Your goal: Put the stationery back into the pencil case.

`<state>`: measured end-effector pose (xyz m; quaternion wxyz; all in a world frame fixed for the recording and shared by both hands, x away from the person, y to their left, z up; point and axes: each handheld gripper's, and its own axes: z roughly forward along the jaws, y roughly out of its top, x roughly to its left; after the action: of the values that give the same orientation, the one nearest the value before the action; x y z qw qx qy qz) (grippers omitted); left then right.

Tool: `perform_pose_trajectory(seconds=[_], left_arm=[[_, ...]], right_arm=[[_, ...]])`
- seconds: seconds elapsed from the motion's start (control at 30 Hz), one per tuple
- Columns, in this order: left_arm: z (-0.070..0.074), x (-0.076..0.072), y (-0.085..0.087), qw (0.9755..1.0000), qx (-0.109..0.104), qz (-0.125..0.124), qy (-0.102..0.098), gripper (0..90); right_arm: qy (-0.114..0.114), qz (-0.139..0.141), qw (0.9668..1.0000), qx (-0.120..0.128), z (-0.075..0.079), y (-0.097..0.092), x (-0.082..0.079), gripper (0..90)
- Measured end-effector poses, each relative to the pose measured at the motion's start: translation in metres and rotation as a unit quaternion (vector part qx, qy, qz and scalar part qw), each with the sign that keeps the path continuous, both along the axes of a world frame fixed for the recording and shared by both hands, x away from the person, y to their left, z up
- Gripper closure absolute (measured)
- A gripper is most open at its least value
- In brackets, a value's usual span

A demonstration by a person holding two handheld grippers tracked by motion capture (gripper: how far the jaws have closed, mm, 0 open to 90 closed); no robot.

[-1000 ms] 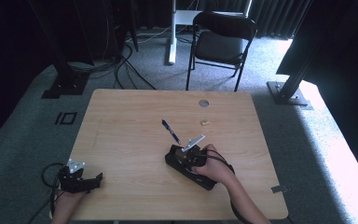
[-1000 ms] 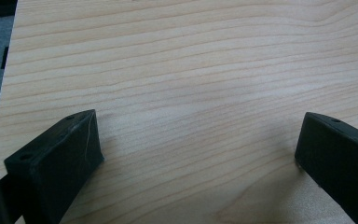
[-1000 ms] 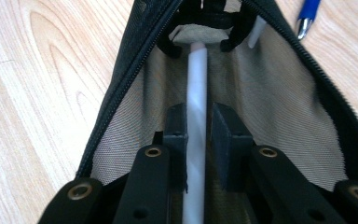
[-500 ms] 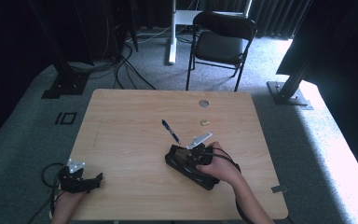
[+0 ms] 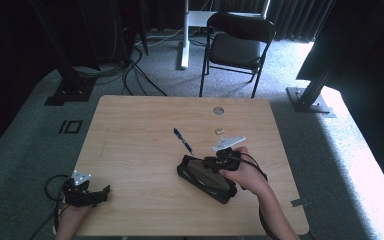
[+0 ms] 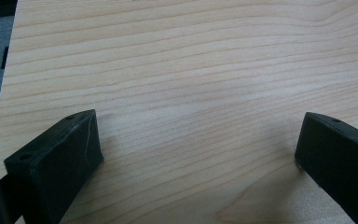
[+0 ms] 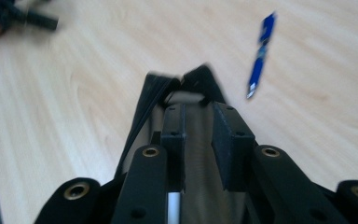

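Note:
A black zip case [image 5: 204,179] lies at the table's front middle, its mouth gaping over a tan lining. My right gripper [image 5: 214,163] is shut on the case's near rim [image 7: 168,86], its jaws close together with the lining between them [image 7: 198,112]. A blue pen [image 5: 183,140] lies just beyond the case, and in the right gripper view the pen [image 7: 260,65] sits up and to the right of the jaws. My left gripper [image 5: 100,194] rests at the front left corner, its jaws wide open [image 6: 198,140] over bare wood.
A small tan piece [image 5: 220,131] lies right of the pen, and a round cable hole [image 5: 218,110] sits near the table's far edge. A black folding chair [image 5: 237,45] stands beyond the wooden table [image 5: 130,150]. Cables lie on the floor at the back left.
My right hand has lifted and drifted a little to the right, still gripping the case's rim. The left gripper has stayed put.

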<state>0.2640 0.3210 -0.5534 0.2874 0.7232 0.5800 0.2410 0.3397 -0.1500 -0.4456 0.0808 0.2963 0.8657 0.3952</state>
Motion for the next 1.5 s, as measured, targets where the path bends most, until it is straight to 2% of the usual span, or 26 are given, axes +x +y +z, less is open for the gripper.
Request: perform_pose_trajectory(seconds=[0.17, 0.33, 0.53, 0.6, 0.67, 0.83, 1.03, 1.13, 1.23, 1.37, 1.5], left_arm=[[0.0, 0.0, 0.0, 1.0, 0.001, -0.001, 0.001, 0.5], [0.0, 0.0, 0.0, 1.0, 0.0, 0.0, 0.0, 0.5], [0.0, 0.0, 0.0, 1.0, 0.0, 0.0, 0.0, 0.6], [0.0, 0.0, 0.0, 1.0, 0.0, 0.0, 0.0, 0.6], [0.0, 0.0, 0.0, 1.0, 0.0, 0.0, 0.0, 0.5], [0.0, 0.0, 0.0, 1.0, 0.0, 0.0, 0.0, 0.6], [0.0, 0.0, 0.0, 1.0, 0.0, 0.0, 0.0, 0.5], [0.0, 0.0, 0.0, 1.0, 0.0, 0.0, 0.0, 0.5], [0.0, 0.0, 0.0, 1.0, 0.0, 0.0, 0.0, 0.5], [0.0, 0.0, 0.0, 1.0, 0.0, 0.0, 0.0, 0.5], [0.0, 0.0, 0.0, 1.0, 0.0, 0.0, 0.0, 0.6]], right_arm=[[-0.022, -0.031, 0.9991, 0.017, 0.004, -0.007, 0.006, 73.5], [-0.029, -0.057, 0.9975, 0.029, 0.001, -0.013, 0.013, 72.4], [-0.052, -0.11, 0.9919, 0.039, -0.002, -0.022, 0.024, 71.5], [-0.052, -0.114, 0.9913, 0.041, -0.003, -0.024, 0.025, 71.0], [-0.053, -0.134, 0.9887, 0.042, -0.006, -0.029, 0.031, 69.8], [-0.052, -0.156, 0.9857, 0.04, -0.013, -0.035, 0.037, 69.6], [-0.057, -0.187, 0.9801, 0.037, -0.022, -0.045, 0.047, 68.6], [-0.053, -0.195, 0.9788, 0.033, -0.027, -0.047, 0.052, 68.0], [-0.05, -0.202, 0.9773, 0.039, -0.032, -0.049, 0.055, 66.8], [-0.053, -0.214, 0.9743, 0.046, -0.038, -0.051, 0.061, 66.5], [-0.06, -0.22, 0.9728, 0.04, -0.04, -0.052, 0.067, 66.9]])
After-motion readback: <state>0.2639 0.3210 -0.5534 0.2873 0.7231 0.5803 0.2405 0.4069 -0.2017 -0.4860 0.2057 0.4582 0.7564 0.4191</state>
